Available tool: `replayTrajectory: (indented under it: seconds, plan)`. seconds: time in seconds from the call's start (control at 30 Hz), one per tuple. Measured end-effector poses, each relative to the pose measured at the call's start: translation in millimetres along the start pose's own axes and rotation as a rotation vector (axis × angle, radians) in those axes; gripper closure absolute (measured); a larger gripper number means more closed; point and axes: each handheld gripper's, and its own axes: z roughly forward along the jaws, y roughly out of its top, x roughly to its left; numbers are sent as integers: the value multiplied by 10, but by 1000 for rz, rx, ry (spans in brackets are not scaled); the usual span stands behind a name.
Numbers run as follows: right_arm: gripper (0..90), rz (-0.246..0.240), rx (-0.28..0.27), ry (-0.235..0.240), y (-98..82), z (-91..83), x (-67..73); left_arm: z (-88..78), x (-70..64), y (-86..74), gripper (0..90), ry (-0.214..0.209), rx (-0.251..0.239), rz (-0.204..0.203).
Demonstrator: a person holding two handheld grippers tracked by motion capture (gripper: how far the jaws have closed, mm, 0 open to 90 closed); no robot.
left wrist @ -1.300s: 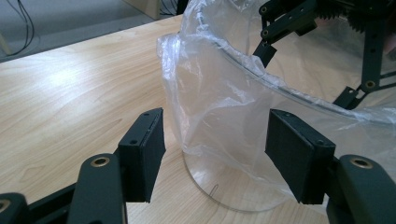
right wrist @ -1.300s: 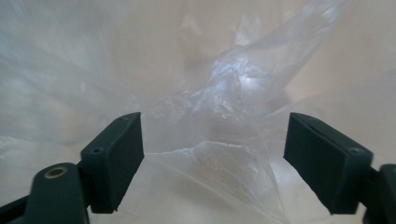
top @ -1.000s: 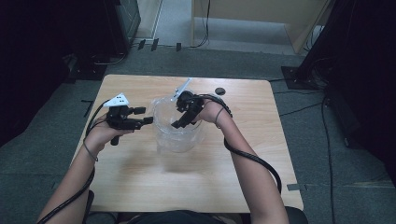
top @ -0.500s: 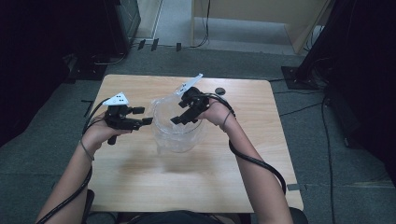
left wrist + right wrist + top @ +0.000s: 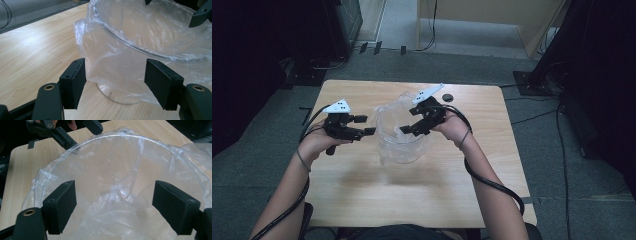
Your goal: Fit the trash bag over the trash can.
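Note:
A clear round container [image 5: 402,142] stands mid-table, lined with a thin clear plastic bag [image 5: 396,102] folded over its rim [image 5: 112,135]. My left gripper [image 5: 368,126] is level at the container's left side and open. In the left gripper view its jaws [image 5: 115,72] flank the bag's hanging edge [image 5: 117,60] without pressing it. My right gripper [image 5: 408,122] hovers over the container's right rim, pointing inward. Its jaws [image 5: 115,197] have just been opening and stand wide above crumpled bag film [image 5: 117,185], gripping nothing.
The light wooden table [image 5: 362,185] has bare room in front of and beside the container. A small black disc [image 5: 447,96] lies near the far edge. Grey floor with cables and dark furniture surrounds the table.
My right gripper has drifted a little to the right and up over the container. The left gripper and the container have stayed put.

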Motion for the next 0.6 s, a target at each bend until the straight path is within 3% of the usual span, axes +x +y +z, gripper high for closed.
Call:
replayTrajectory:
  seconds: [0.6]
  plan:
    - [194, 20, -17, -31, -223, -287, 29, -22, -56, 11, 322, -10, 21, 14]
